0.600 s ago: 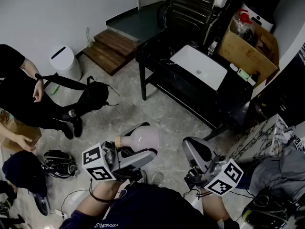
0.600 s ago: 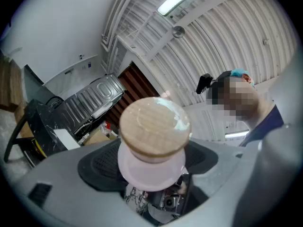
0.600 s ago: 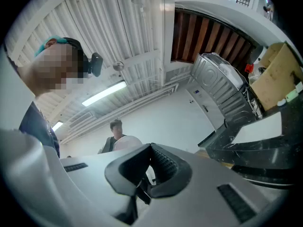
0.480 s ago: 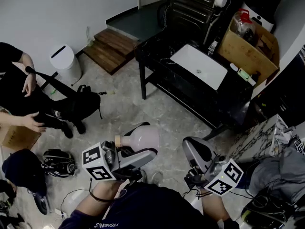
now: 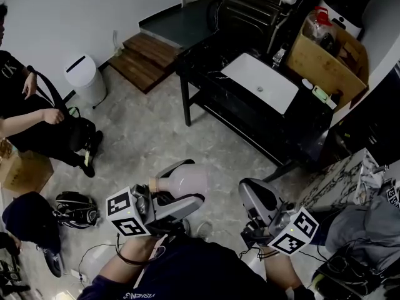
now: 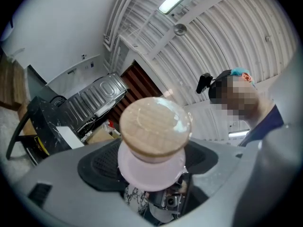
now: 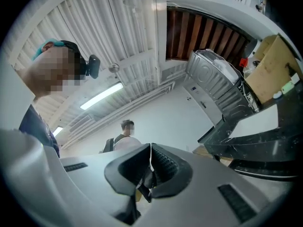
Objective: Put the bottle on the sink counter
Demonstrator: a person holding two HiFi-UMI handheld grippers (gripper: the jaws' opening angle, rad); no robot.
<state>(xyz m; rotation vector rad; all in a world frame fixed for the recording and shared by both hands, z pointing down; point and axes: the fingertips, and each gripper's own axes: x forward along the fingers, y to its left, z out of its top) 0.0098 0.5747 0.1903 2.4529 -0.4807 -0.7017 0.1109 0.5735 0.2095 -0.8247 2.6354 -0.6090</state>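
**Bottle in your left gripper, well short of the sink counter**

Your left gripper [image 5: 195, 181] is clamped on the bottle [image 5: 182, 180], its jaws spread wide around the pale body. The bottle lies on its side, with the wooden cap [image 6: 154, 126] turned back toward you. It hangs over the floor off the near side of the sink counter [image 5: 209, 80], well apart from it. Your right gripper [image 7: 150, 163] has its jaws pressed together with nothing between them, off the counter's near right corner. A white basin [image 5: 259, 83] sits in the counter's top.
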